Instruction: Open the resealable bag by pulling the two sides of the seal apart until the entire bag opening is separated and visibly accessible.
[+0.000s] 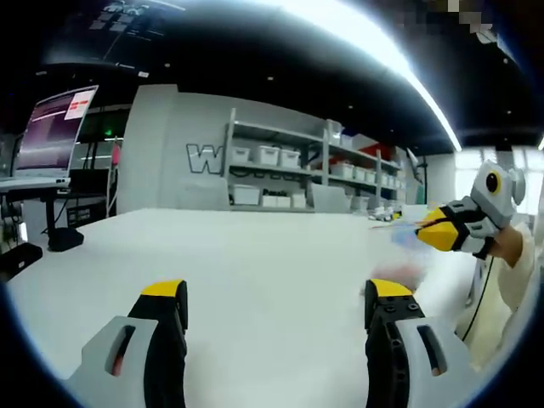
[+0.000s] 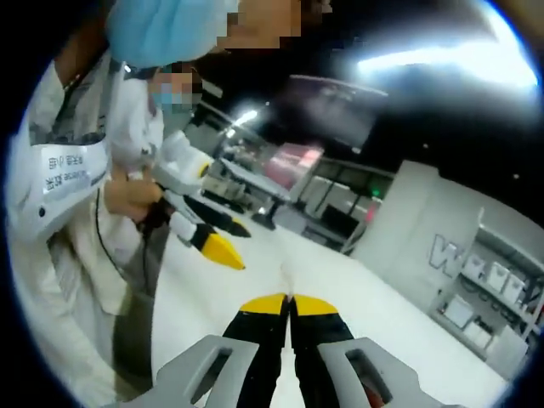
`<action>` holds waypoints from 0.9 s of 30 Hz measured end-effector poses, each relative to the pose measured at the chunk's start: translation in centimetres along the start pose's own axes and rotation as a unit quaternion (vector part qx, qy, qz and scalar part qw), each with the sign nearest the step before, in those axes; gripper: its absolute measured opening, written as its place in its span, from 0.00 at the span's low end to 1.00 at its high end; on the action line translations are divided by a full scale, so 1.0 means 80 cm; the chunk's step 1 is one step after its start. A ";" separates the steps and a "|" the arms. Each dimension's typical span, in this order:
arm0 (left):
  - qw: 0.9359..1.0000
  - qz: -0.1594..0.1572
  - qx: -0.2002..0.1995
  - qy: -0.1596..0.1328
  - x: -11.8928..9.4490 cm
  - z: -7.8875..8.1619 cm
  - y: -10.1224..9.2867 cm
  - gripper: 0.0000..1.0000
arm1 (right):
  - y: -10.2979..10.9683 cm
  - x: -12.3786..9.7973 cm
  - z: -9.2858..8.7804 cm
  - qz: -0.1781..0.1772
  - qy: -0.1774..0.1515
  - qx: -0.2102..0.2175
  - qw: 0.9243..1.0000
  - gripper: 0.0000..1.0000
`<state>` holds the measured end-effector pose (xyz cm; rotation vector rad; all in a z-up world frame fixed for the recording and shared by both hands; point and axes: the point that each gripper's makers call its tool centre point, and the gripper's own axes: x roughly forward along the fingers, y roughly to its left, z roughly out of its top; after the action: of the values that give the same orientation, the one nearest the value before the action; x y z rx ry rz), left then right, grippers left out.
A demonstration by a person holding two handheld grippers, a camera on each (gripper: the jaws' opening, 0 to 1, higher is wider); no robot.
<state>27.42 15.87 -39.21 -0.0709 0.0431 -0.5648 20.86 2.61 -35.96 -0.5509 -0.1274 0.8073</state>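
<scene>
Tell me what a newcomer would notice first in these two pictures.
In the left gripper view, the left claw gapes wide over a bare white table, with the right claw entering from the right. In the right gripper view, the right claw looks pressed shut, close to a person in white.

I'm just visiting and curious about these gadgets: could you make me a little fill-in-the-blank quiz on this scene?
The left gripper holds its fingers wide ____. The right gripper has its fingers ____, tips together. Each fingertip is coloured ____. The table below is ____.
Missing words: open; shut; yellow; white.
</scene>
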 end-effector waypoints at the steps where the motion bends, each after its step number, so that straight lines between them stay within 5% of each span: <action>1: 1.000 0.000 -0.001 0.000 0.000 0.000 0.000 0.84 | 0.003 0.000 0.000 0.002 0.000 0.003 1.000 0.00; 27: 1.000 0.002 -0.027 -0.008 -0.008 0.002 0.009 0.80 | 0.068 -0.001 -0.016 0.050 0.002 0.090 0.995 0.00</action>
<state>27.25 16.83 -39.10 -0.1275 0.0419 -0.5591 17.65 5.05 -39.83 -0.3916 -0.0233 0.9048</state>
